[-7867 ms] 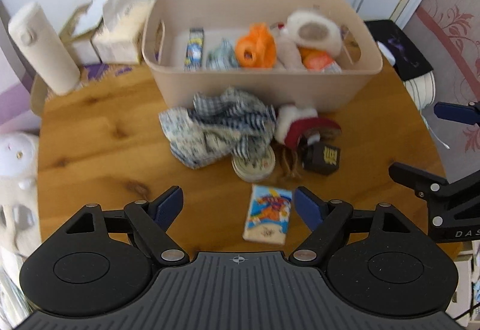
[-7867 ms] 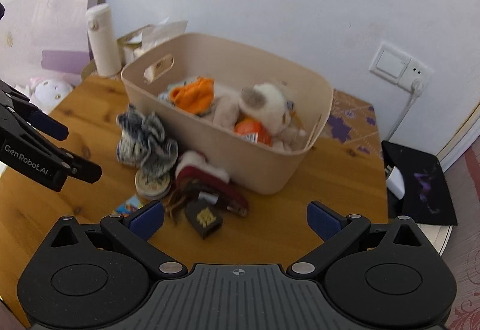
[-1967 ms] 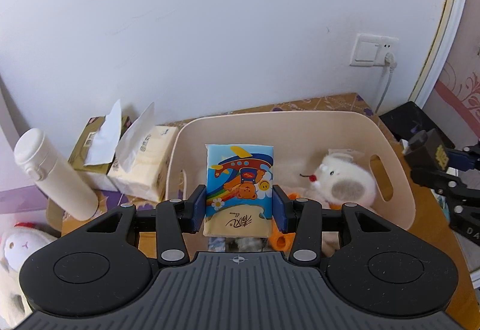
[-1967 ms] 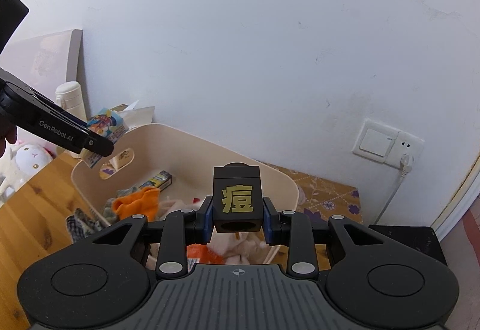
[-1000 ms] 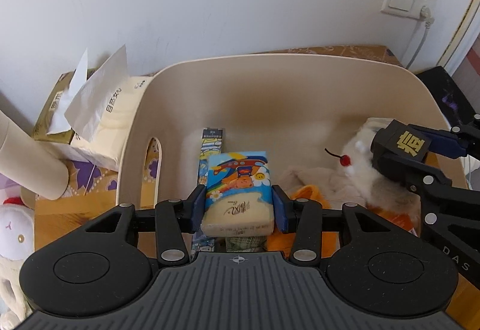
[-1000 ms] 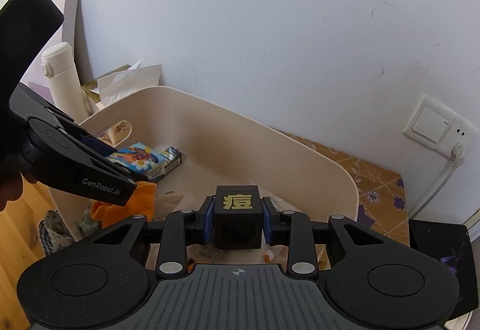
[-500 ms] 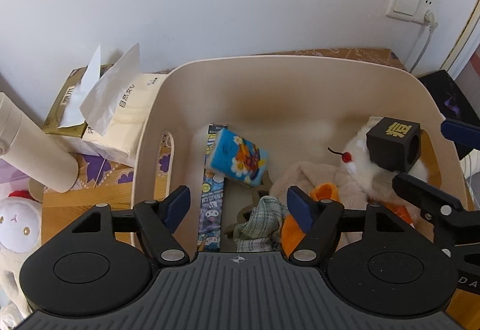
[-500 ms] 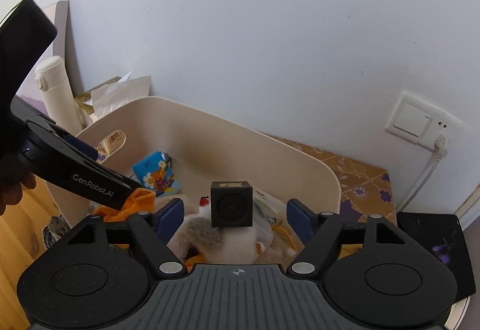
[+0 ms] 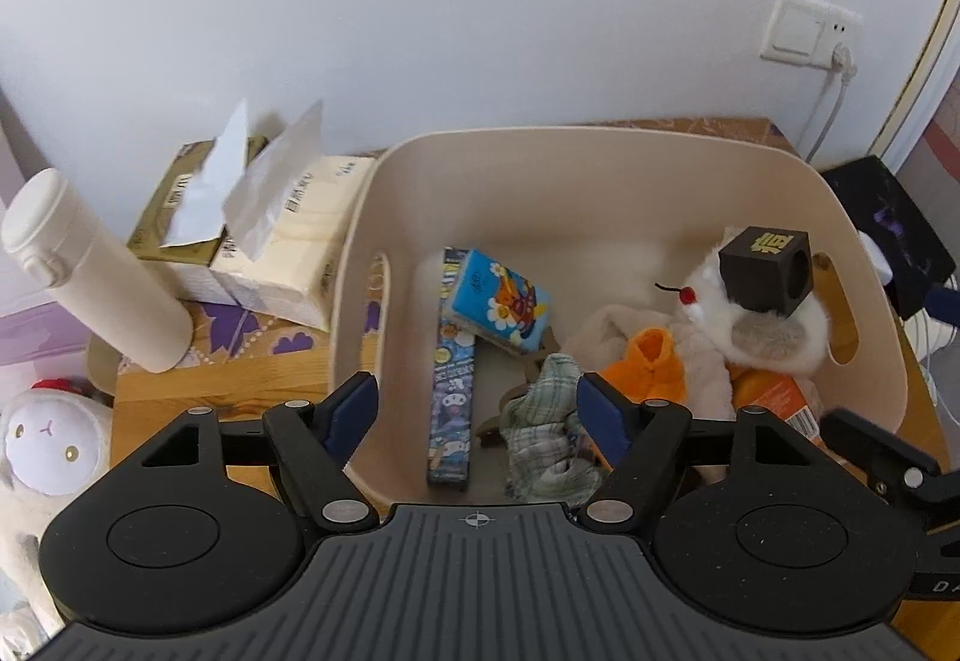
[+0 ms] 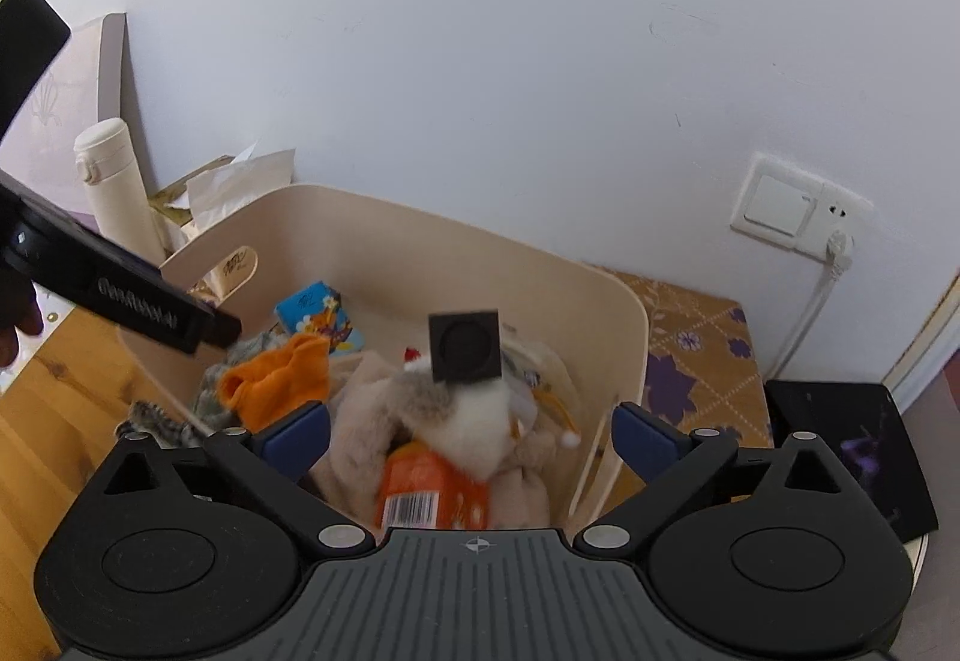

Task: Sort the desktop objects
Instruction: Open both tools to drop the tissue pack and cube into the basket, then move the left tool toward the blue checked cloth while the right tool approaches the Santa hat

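Note:
A beige storage bin stands on the wooden table. My left gripper is open and empty above the bin's near left part. The blue cartoon tissue pack lies tilted inside the bin on a long blue box. My right gripper is open and empty over the bin's right side. The black cube with a gold character rests on the white plush toy in the bin. An orange cloth and a checked cloth also lie inside.
A white bottle and tissue packs stand left of the bin. A white plush doll is at the far left. A black item lies to the right. A wall socket with a cable is behind.
Both grippers opened: the tissue pack dropped into the bin's left part and the black cube landed on the white plush. Both grippers have since risen slightly.

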Tool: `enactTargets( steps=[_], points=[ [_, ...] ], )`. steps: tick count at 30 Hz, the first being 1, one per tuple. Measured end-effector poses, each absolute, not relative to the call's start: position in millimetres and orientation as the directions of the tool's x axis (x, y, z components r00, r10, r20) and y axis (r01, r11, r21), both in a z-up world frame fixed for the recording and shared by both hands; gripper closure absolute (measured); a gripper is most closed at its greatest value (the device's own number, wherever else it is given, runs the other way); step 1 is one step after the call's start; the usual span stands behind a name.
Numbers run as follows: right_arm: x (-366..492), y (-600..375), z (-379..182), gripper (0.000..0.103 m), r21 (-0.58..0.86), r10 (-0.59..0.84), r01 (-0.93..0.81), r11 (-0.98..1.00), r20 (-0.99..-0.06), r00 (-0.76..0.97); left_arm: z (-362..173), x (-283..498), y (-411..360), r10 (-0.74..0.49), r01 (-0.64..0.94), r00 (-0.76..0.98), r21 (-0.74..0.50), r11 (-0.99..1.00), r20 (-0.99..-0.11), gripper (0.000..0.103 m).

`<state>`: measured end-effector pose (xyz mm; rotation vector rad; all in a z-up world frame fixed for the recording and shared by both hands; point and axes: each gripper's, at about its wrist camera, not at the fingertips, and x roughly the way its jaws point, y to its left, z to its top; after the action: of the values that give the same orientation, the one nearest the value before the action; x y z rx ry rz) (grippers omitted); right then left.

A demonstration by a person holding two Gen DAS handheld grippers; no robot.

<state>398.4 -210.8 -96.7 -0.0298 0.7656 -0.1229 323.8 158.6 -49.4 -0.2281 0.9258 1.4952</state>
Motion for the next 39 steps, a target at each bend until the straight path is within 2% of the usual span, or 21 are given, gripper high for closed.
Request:
enactTargets(
  steps=[16,26,39],
  points=[
    [357,-195,-112,0.0,-0.081,-0.131,0.106,0.991,-0.735,0.665,-44,278,117,0.732,-0.913,-0.177,0.387,0.128,-0.658,0.027],
    [343,-186,-138,0.0,-0.067,-0.106,0.086,0.994,-0.782,0.614,-76,262,110,0.659,-0.902,-0.199,0.399,0.166,-0.725,0.025],
    [352,-168,-171,0.0,-0.033,-0.036,0.015,0.999,-0.81,0.585,-115,282,109,0.601,-0.888,-0.155,0.378,0.264,-0.784,0.024]
  ],
)
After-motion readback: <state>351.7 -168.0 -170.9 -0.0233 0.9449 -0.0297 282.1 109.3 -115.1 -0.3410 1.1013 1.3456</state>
